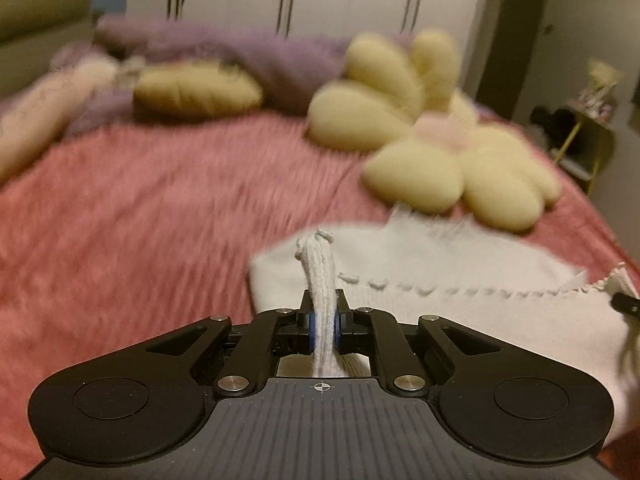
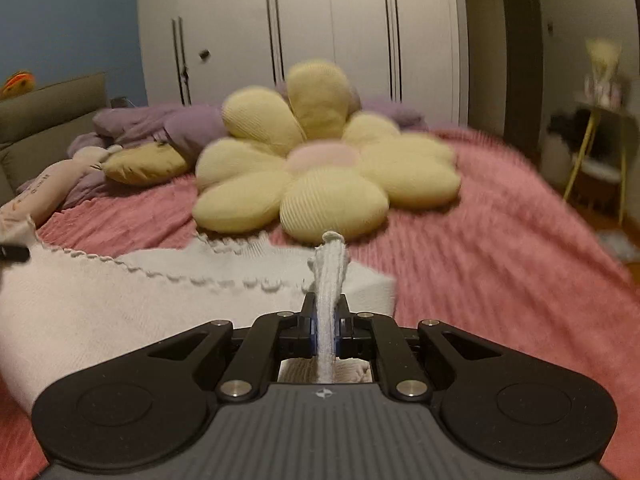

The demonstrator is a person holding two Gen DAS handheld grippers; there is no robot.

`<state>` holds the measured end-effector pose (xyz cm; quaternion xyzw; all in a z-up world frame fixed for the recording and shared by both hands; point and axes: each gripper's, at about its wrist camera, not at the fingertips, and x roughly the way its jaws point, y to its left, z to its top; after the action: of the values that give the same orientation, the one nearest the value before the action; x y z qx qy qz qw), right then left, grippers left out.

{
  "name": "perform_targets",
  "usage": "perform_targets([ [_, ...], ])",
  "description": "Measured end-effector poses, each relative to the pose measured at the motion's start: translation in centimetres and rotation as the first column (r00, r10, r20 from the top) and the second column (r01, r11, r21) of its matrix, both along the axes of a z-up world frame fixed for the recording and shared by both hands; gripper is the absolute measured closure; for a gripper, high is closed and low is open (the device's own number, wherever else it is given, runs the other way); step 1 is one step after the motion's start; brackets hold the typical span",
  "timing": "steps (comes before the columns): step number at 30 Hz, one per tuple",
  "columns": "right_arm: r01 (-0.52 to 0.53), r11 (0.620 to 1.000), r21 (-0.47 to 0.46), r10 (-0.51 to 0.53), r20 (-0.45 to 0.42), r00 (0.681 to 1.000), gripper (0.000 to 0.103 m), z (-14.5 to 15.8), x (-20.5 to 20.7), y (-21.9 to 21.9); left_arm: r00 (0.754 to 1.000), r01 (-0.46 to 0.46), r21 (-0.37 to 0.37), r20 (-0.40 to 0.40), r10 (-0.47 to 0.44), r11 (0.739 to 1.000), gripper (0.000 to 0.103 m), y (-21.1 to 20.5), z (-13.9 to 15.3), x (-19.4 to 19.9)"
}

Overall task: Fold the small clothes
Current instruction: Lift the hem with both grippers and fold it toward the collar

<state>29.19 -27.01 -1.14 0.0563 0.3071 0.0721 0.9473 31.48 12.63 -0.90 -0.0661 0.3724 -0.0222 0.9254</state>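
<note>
A small white knit garment (image 1: 460, 276) with a scalloped edge lies on the pink bedspread (image 1: 140, 220). My left gripper (image 1: 324, 312) is shut on the garment's left corner, which sticks up between the jaws. My right gripper (image 2: 326, 316) is shut on the garment's right corner (image 2: 330, 264). The garment (image 2: 120, 304) stretches between the two grippers, its scalloped edge lifted and its far part lying on the bed. The tip of the other gripper shows at each view's edge (image 1: 626, 304) (image 2: 14, 254).
A yellow flower-shaped cushion (image 2: 320, 168) lies just beyond the garment. A yellow pillow (image 1: 196, 88), purple blankets (image 1: 240, 52) and a pink soft toy (image 2: 60, 176) lie at the bed's head. A wardrobe (image 2: 320, 32) stands behind. A side table (image 2: 600, 148) stands right.
</note>
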Motion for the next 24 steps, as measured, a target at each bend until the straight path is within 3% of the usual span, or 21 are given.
perform_targets([
  [3,-0.002,1.0,0.029,0.006,-0.12,0.993,0.094,-2.5,1.8,-0.3,0.995,0.007,-0.01,-0.103,-0.008,1.0,0.087,-0.1,-3.2,1.1],
  [4,-0.007,0.999,0.04,0.013,-0.158,0.987,0.089,-3.2,2.1,-0.4,0.993,0.004,-0.031,-0.117,-0.008,1.0,0.068,0.0,-3.9,1.0],
  [5,-0.015,0.999,0.049,0.023,-0.171,0.985,0.081,-3.5,2.1,-0.5,0.993,0.01,-0.057,-0.114,-0.016,0.998,0.058,0.1,-4.2,0.7],
  [6,-0.031,0.998,0.048,0.038,-0.161,0.986,0.08,-3.6,1.7,-0.4,0.995,0.018,-0.073,-0.1,-0.025,0.997,0.052,0.1,-4.5,0.4],
  [8,-0.063,0.998,0.021,0.065,-0.152,0.986,0.079,-3.7,1.5,0.0,0.994,0.032,-0.057,-0.105,-0.038,0.998,0.059,-0.1,-4.8,0.3],
  [10,-0.086,0.996,-0.003,0.085,-0.156,0.984,0.08,-3.9,1.6,0.4,0.991,0.042,-0.053,-0.124,-0.049,0.998,0.086,-0.1,-5.1,0.7],
  [12,-0.1,0.994,-0.048,0.092,-0.155,0.984,0.091,-3.8,1.6,1.0,0.992,0.039,-0.036,-0.118,-0.043,0.999,0.093,-0.1,-4.7,0.6],
  [13,-0.113,0.991,-0.073,0.101,-0.144,0.984,0.096,-3.6,1.5,1.2,0.993,0.04,-0.016,-0.108,-0.041,0.999,0.093,-0.1,-4.1,0.4],
  [19,-0.128,0.973,-0.193,0.134,0.017,0.991,0.096,-0.1,1.1,2.7,0.996,0.076,0.045,0.046,-0.078,0.996,0.094,-1.0,1.1,0.3],
  [24,-0.039,0.973,-0.228,0.056,0.068,0.996,0.096,1.5,6.2,3.4,0.993,-0.05,0.139,0.11,0.035,0.989,0.094,-1.8,2.9,5.7],
])
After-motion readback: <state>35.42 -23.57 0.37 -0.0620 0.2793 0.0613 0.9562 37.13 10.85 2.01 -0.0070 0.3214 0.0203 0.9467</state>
